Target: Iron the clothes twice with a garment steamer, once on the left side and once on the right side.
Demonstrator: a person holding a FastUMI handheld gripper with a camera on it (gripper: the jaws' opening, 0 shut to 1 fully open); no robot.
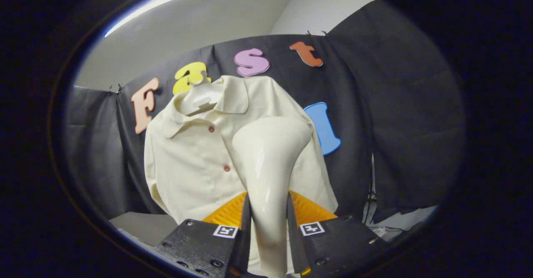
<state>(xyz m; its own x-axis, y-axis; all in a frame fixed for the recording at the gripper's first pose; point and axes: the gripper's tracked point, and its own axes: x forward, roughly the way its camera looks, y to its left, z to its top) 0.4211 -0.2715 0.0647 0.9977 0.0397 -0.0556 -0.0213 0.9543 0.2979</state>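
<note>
Steamer (268, 161) is sitting pinched in my tool (267, 224), its head facing the hanging shirt (191, 157) just beyond, so I am aiming for slow, even strokes down each side.

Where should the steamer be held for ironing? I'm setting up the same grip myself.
Grip the steamer by its narrow neck, below the wide head, one finger on each side. That is how the hand-held gripper holds it now: the slim neck fits between the fingers and leaves the flared head free, facing the shirt.
</note>
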